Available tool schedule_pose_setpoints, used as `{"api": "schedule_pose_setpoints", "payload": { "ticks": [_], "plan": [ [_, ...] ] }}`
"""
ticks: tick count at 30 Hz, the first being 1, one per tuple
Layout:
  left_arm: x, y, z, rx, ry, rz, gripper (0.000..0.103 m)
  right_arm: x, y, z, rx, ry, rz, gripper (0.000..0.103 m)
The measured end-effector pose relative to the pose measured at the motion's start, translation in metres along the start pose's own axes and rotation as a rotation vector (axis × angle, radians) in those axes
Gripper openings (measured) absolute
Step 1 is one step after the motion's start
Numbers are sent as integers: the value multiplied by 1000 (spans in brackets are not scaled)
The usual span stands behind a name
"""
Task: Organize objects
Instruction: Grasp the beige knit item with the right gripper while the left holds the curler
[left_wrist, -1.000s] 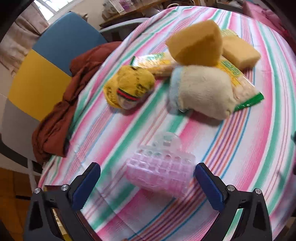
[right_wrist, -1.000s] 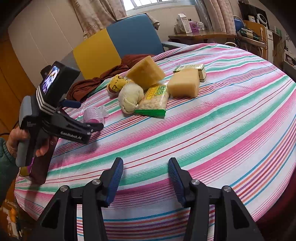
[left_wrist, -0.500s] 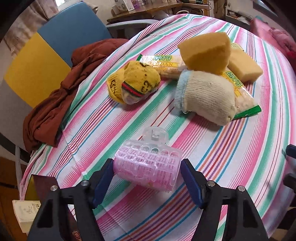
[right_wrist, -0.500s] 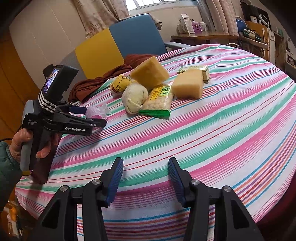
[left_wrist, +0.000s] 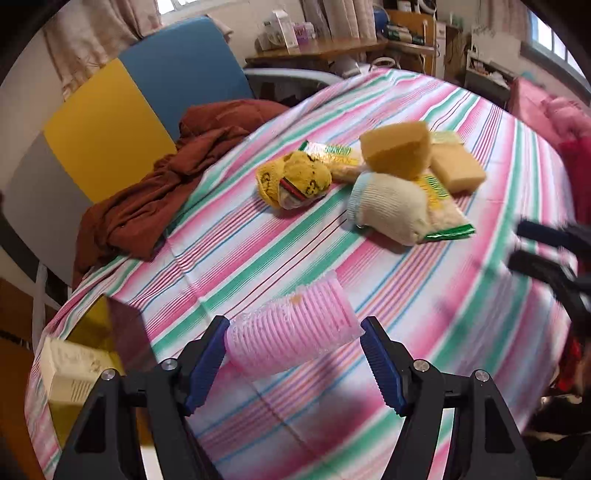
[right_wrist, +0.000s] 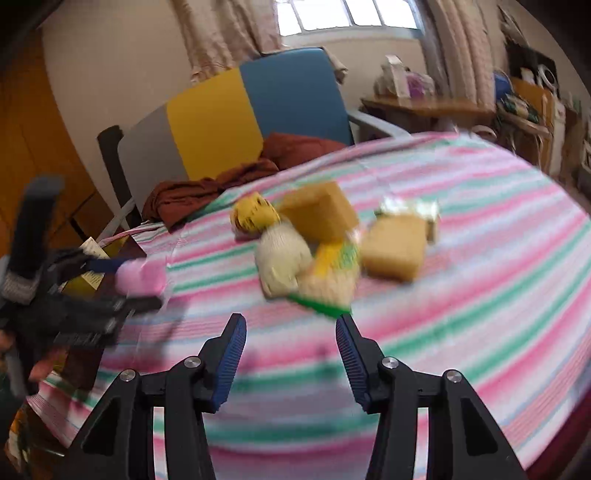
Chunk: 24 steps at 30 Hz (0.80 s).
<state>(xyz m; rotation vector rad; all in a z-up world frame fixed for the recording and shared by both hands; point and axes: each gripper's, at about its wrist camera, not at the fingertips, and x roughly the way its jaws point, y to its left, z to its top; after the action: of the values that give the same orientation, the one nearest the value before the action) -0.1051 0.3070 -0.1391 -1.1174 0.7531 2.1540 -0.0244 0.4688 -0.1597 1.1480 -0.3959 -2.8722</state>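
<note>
My left gripper (left_wrist: 293, 350) is shut on a pink ribbed hair roller (left_wrist: 291, 328), held across its blue pads above the striped tablecloth (left_wrist: 424, 295). The right wrist view shows the same roller (right_wrist: 142, 277) at the far left, in that gripper. My right gripper (right_wrist: 291, 350) is open over the cloth with nothing between its fingers. Beyond lies a pile: a yellow sock ball (left_wrist: 295, 179), a cream sock (left_wrist: 388, 208), two yellow sponges (left_wrist: 397, 149) (left_wrist: 456, 171) and a green-edged snack packet (left_wrist: 445, 218).
A rust-brown cloth (left_wrist: 155, 199) hangs over the table's left edge onto a blue, yellow and grey chair (left_wrist: 147, 99). A pale box (left_wrist: 70, 369) sits below the table edge at lower left. A cluttered wooden desk (left_wrist: 332, 48) stands behind.
My left gripper closed on the roller and lifted it off the cloth, tilting it. Both hands rose, so more of the room shows. The right gripper's opening is unchanged.
</note>
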Motion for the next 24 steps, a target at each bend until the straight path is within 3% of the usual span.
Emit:
{"api": "schedule_pose_setpoints", "payload": {
  "ticks": [4,10,13,16,24],
  "plan": [
    [-33,-4,-16,-10,-35,-17,73,33,14,29,-98,48,-27,51],
    [-63,18,-31,-94,-73,-58,73,78,31,44,-212,119,-57,51],
    [-73,23,-38,-96,-86,-37,73,99,35,44,-269,160,-116,64],
    [-79,27,-44,-100,-95,-25,73,109,38,43,-320,176,-151,65],
    [-86,38,-53,-138,-108,-34,73,105,31,43,-297,153,-151,54]
  ]
}}
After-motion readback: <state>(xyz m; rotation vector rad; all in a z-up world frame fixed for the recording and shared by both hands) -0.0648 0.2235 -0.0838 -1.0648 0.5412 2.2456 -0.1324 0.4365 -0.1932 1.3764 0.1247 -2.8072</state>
